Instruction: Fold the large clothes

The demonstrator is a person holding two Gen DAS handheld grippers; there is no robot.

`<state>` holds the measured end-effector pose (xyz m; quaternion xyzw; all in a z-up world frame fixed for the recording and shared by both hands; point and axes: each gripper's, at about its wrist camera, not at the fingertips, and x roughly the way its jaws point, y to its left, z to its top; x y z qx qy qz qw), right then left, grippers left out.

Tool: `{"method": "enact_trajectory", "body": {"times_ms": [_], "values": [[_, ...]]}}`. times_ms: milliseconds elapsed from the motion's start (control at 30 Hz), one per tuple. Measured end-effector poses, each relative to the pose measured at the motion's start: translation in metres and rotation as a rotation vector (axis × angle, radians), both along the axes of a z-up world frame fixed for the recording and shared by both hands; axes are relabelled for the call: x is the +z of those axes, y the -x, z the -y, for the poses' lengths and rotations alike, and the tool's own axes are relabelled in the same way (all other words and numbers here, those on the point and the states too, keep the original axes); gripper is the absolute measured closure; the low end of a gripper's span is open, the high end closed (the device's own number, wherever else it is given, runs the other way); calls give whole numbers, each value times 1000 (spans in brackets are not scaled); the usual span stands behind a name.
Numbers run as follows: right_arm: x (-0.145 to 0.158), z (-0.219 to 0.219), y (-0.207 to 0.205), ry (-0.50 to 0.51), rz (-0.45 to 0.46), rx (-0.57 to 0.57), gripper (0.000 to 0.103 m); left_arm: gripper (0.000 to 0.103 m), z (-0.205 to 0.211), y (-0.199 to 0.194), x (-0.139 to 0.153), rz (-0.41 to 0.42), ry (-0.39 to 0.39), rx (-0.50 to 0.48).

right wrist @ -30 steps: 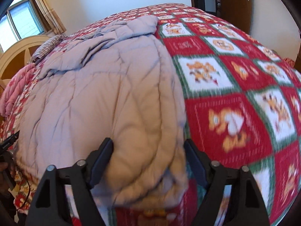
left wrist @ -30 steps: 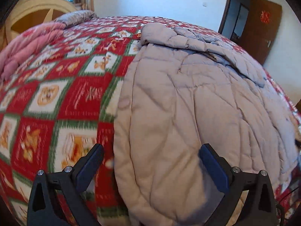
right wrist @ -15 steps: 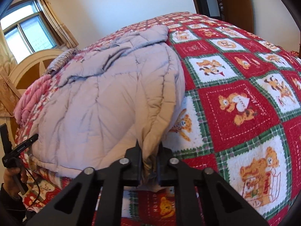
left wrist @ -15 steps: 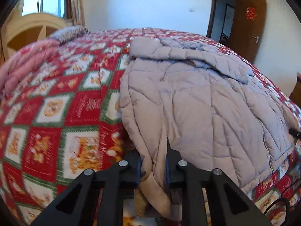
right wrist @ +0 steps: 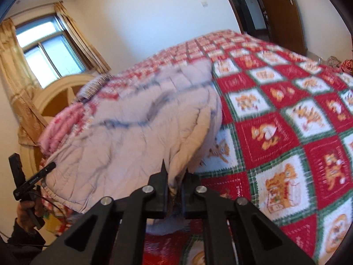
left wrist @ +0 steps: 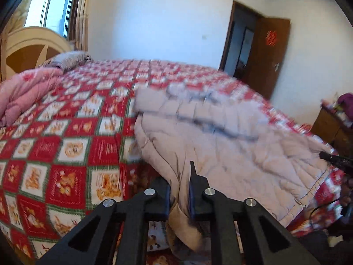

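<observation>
Coat (left wrist: 220,154): pale grey-beige quilted padded garment, spread on bed (left wrist: 72,137) over red-green checked bedspread.
Handling: soft, bulky, likely light; puffy layers may slip, so hold at hem corners.
Left gripper (left wrist: 179,195): jaws closing, clamped on near-left hem.
Right gripper (right wrist: 175,195): jaws clamped on near-right hem.
Pink quilt (left wrist: 24,92): by headboard, well apart.

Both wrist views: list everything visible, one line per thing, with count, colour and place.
Quilted coat: one, pale grey-beige, spread on the bed, near corners pinched.
Bedspread: one, red, white and green checks, covering the bed.
Pink quilt: one, bunched by the headboard.
Headboard: one, cream and brown.
Window: one, with yellowish curtains.
Door: one, brown, open.
Left gripper: black, shut on the coat.
Right gripper: black, shut on the coat.
</observation>
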<state>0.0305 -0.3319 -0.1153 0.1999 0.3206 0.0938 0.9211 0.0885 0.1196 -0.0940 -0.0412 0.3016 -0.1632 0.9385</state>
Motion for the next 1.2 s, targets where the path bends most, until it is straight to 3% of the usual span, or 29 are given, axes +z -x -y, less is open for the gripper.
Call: {"method": "enact_trajectory", "body": {"times_ms": [133,267,500,533,633,667,733,967,1100,1167,1200], "values": [[50,5,16,-17,113,7,93,91,-12,16,54,115,56,-22],[81,7,3,-24,196,8,93,91,-11,-3,75,193,38,-30],[93,2,-99,6,206,-41,93,77,-14,-123,73,142,91,9],[95,1,-114,13,202,-47,93,68,-14,-134,73,137,98,28],[97,10,-158,11,174,-68,93,8,-21,-171,81,181,91,177],[97,14,-166,12,167,-71,93,6,-23,-174,82,209,94,211],[91,19,-203,11,127,-75,93,5,-28,-197,83,233,92,245],[48,13,-295,113,24,-173,93,5,-22,-276,41,133,-48,447],[17,9,-348,167,-12,-215,93,5,-27,-318,16,69,-88,548],[4,14,-370,153,-42,-214,85,5,-27,-328,9,37,-84,562],[0,18,-378,143,-62,-215,72,5,-22,-327,8,27,-87,558]]}}
